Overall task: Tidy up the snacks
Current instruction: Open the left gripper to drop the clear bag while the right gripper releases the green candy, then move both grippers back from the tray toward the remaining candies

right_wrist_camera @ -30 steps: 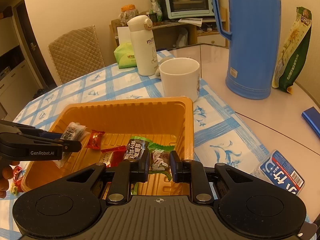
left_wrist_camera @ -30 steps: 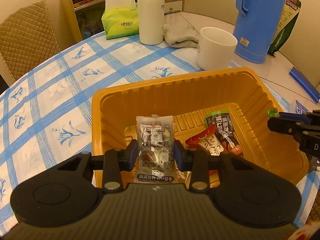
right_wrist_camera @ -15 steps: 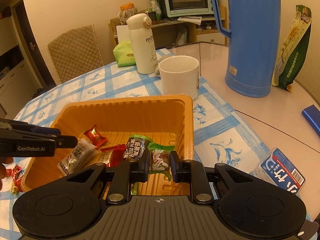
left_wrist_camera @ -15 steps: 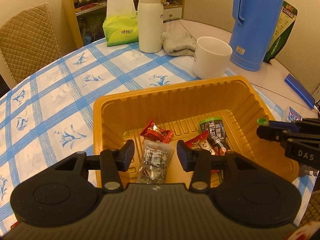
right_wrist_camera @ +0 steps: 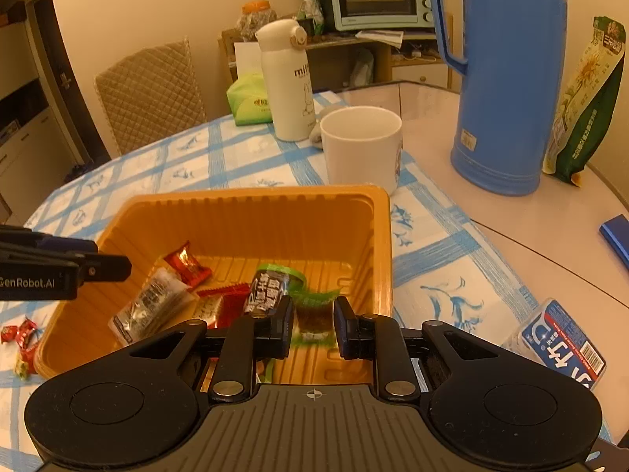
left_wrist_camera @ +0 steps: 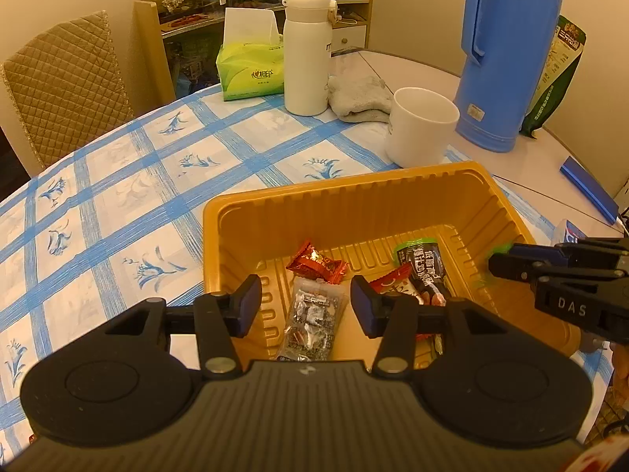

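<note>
An orange tray [left_wrist_camera: 354, 204] [right_wrist_camera: 251, 204] sits on the blue checked tablecloth. Inside lie a clear snack packet [left_wrist_camera: 312, 324] [right_wrist_camera: 149, 308], a red candy [left_wrist_camera: 316, 262] [right_wrist_camera: 188, 264], a red wrapper [left_wrist_camera: 397, 287] and a black and green packet [left_wrist_camera: 422, 261] [right_wrist_camera: 269, 289]. My left gripper [left_wrist_camera: 306, 306] is open above the tray's near wall, over the clear packet. My right gripper [right_wrist_camera: 313, 324] is over the tray's right side, its jaws against a green-wrapped snack [right_wrist_camera: 314, 314]. It also shows in the left wrist view [left_wrist_camera: 499, 259].
A white mug [left_wrist_camera: 420, 126], white flask [left_wrist_camera: 306, 51], grey cloth [left_wrist_camera: 359, 98], tissue pack [left_wrist_camera: 251, 67] and blue jug [left_wrist_camera: 507, 55] stand beyond the tray. A blue and white pack [right_wrist_camera: 558, 338] lies to the tray's right. Red candies [right_wrist_camera: 19, 334] lie to its left.
My left gripper opened and dropped the clear packet into the tray, then drew back. My right gripper's jaws have spread slightly around the green snack.
</note>
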The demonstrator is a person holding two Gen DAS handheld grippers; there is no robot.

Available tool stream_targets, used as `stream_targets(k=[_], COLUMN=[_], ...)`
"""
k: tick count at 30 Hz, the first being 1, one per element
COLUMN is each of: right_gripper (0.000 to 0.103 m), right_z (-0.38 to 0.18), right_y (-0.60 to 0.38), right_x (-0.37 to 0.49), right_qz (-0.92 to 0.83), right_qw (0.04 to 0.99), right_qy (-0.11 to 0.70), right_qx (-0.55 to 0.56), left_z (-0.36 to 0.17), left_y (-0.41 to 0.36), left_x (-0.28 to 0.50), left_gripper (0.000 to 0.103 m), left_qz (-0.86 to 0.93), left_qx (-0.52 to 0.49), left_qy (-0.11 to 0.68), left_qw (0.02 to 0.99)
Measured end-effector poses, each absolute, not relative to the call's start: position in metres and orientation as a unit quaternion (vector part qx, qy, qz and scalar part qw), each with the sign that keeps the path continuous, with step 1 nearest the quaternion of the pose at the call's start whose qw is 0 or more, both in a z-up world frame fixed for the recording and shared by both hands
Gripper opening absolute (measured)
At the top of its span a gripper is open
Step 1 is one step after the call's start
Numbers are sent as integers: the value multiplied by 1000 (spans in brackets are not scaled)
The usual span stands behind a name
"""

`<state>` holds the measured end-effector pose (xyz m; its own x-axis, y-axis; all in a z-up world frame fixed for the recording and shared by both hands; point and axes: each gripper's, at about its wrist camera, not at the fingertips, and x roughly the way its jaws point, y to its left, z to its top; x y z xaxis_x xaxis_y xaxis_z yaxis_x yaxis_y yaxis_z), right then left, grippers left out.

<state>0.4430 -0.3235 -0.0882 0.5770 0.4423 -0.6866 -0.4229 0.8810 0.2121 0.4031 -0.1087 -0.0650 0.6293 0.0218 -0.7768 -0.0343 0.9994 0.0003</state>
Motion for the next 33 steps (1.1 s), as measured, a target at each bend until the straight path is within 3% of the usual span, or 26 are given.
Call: stream_targets(k=[4, 7, 8, 12, 16, 23, 33], right_gripper=[26, 62, 69, 74, 86, 94, 95], right_z=[-85, -80, -77, -70, -61, -45, -22], right_y=[-322, -324, -325, -326, -329, -332, -333], right_x=[442, 438, 435, 429, 422, 407, 375], right_qz=[244, 242, 243, 241, 243, 248, 261], right_qw=[889, 894, 897, 902, 904, 904, 901], right_qy=[388, 377, 368, 358, 352, 345, 341], right_qx=[11, 21, 24, 21, 31, 40, 56], left_z=[-62, -60, -58, -54, -47, -33, -13], left_y=[-109, -111, -112, -115, -117, -118, -106], left_x=[399, 396, 395, 389, 380, 362, 317], left_gripper=[56, 67, 70, 76, 81, 86, 89], left_qz=[18, 19, 18, 17, 15, 17, 27], left_qx=[-9, -10, -10, -12, -18, -31, -53], left_qy=[428, 424, 422, 419, 415, 408, 400], left_qw=[904, 906, 906, 908, 909, 912, 915])
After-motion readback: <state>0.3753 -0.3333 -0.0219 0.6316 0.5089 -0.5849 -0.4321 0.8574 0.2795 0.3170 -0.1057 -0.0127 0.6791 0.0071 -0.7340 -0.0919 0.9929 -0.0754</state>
